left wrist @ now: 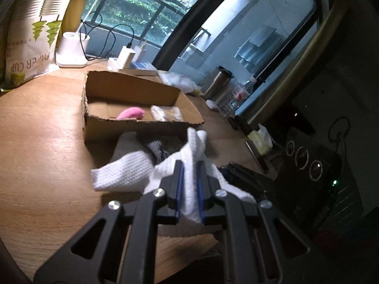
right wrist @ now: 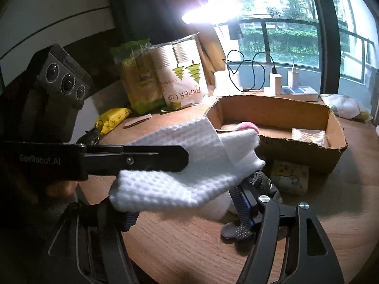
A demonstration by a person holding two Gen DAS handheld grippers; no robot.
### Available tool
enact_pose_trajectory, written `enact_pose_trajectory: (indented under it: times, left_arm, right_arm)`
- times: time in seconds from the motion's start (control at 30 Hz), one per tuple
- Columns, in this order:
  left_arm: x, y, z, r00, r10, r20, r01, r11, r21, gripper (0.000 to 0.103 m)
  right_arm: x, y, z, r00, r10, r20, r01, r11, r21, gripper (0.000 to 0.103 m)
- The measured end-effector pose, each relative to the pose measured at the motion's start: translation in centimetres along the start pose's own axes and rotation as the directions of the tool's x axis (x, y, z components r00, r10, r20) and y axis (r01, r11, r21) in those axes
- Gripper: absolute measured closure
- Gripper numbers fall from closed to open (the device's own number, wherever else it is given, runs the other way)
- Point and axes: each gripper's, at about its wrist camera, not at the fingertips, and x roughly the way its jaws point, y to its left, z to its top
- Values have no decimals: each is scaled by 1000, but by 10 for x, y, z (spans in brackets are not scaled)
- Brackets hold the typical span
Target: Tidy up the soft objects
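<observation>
Left claw (left wrist: 189, 184): clamped on the white cloth (left wrist: 125, 170), held above the table (left wrist: 42, 142).
Right claw (right wrist: 189, 210): jaws wide apart, under the cloth's hanging end.
Box (left wrist: 132, 123): straight ahead of the left claw, just beyond the cloth.
Nearer claw: left, already gripping.

A cloth (left wrist: 189, 165) hangs before the box (left wrist: 132, 127), which holds a plush (left wrist: 130, 113) left of a packet (left wrist: 167, 113).

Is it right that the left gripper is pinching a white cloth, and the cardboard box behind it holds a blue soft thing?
Nearly. The left gripper does pinch the white cloth, but the soft thing in the cardboard box is pink, not blue. The left wrist view shows it plainly.
</observation>
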Motion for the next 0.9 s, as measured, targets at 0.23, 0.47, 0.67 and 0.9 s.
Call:
enact_pose_trajectory:
  times: [0.23,0.47,0.67,0.9]
  left_arm:
    - [-7,0,3,999,23,29,-24,1000,19,92]
    - [-15,18,3,997,63,45,-63,998,-4,92]
    - [-15,28,-9,996,90,15,-90,996,11,92]
    - [-11,29,-31,985,164,-60,-158,983,95,31]
  right_arm:
    - [11,4,-5,999,-11,-47,11,1000,-13,72]
    - [18,6,-8,997,-17,-74,15,1000,-23,72]
    - [38,9,-25,987,-18,-161,14,1000,-25,70]
    - [40,15,-27,987,-27,-157,19,999,-47,71]
